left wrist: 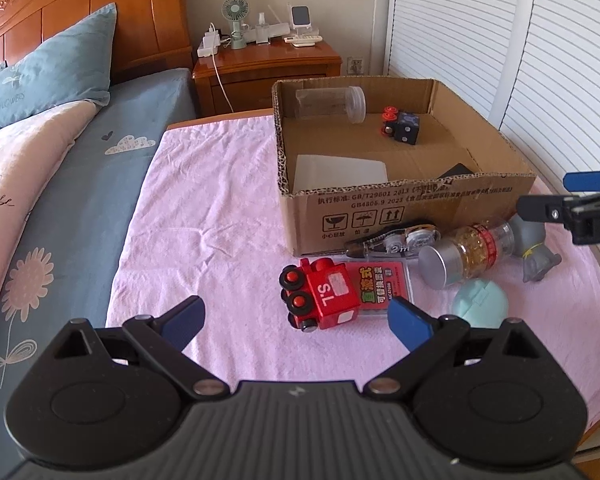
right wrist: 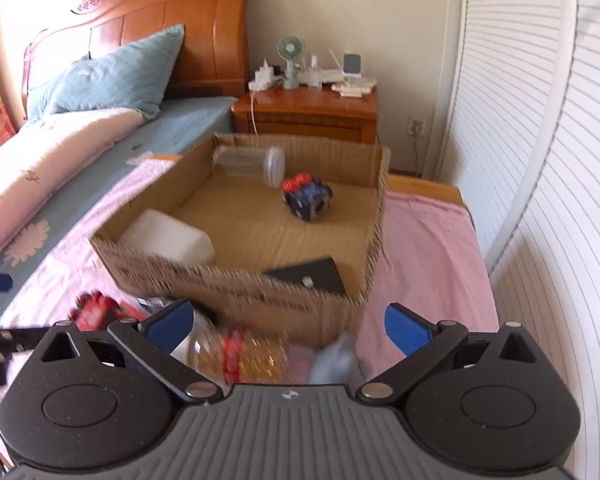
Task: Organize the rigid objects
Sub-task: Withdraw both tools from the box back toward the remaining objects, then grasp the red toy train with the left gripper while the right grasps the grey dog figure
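An open cardboard box [left wrist: 400, 216] stands on a pink cloth; it holds a clear jar [left wrist: 332, 103], a dark toy cube with red wheels [left wrist: 400, 124], a white block [left wrist: 340, 172] and a black item [right wrist: 312, 276]. In front of the box lie a red toy train [left wrist: 320, 298], a red card [left wrist: 380, 284], a correction tape [left wrist: 396, 240], a gold-filled bottle [left wrist: 464, 254], a grey figurine [left wrist: 534, 254] and a mint round case [left wrist: 480, 302]. My left gripper [left wrist: 296, 320] is open, just short of the train. My right gripper [right wrist: 288, 326] is open above the bottle [right wrist: 240, 354] and figurine [right wrist: 336, 358].
A bed with a blue pillow [left wrist: 48, 68] and quilt lies to the left. A wooden nightstand [left wrist: 268, 64] with a fan and chargers stands behind the box. White louvred doors [left wrist: 520, 60] run along the right. The right gripper's fingers [left wrist: 540, 208] show at the left view's right edge.
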